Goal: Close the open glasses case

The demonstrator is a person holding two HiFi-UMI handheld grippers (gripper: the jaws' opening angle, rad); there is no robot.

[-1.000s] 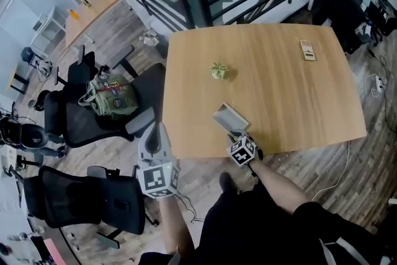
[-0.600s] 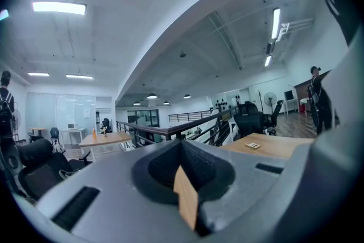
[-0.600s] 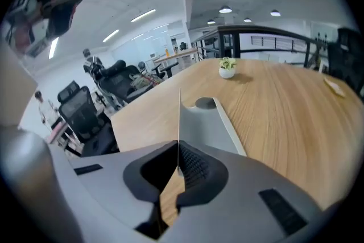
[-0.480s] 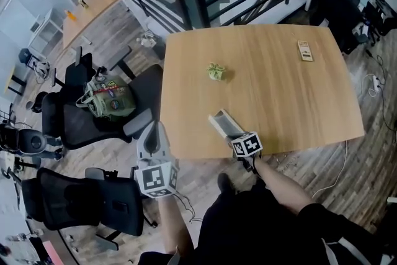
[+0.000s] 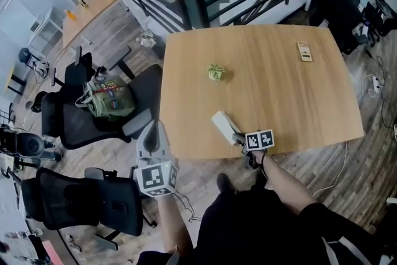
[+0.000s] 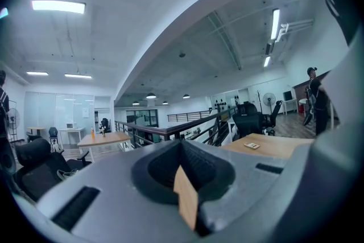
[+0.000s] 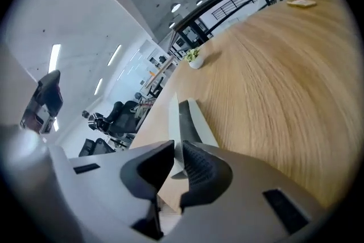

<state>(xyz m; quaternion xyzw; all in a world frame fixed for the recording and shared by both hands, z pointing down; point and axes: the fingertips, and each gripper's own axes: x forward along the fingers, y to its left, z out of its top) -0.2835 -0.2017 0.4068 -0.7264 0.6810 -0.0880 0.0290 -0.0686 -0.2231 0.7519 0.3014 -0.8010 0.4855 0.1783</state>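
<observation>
The white glasses case (image 5: 222,125) lies near the table's front edge, its lid folded almost down onto the base. In the right gripper view the case (image 7: 196,119) still shows a dark slit under the raised lid. My right gripper (image 5: 239,136) is at the case's near end. Its jaws are opening, with the thin lid edge between the pads (image 7: 199,165) of the right gripper (image 7: 177,148) and no firm pinch visible. My left gripper (image 5: 155,128) hangs off the table's front left, away from the case. The left gripper (image 6: 182,148) is shut and holds nothing.
On the wooden table (image 5: 298,102) a small green object (image 5: 216,71) sits at mid-left and a small flat card (image 5: 306,51) at the far right. Black office chairs (image 5: 80,195) and a green backpack (image 5: 108,99) stand to the left, a railing behind.
The case's lid has swung from wide open, showing the grey inside, to almost closed. My right gripper rolled and slid a little to the right. The left gripper has not moved.
</observation>
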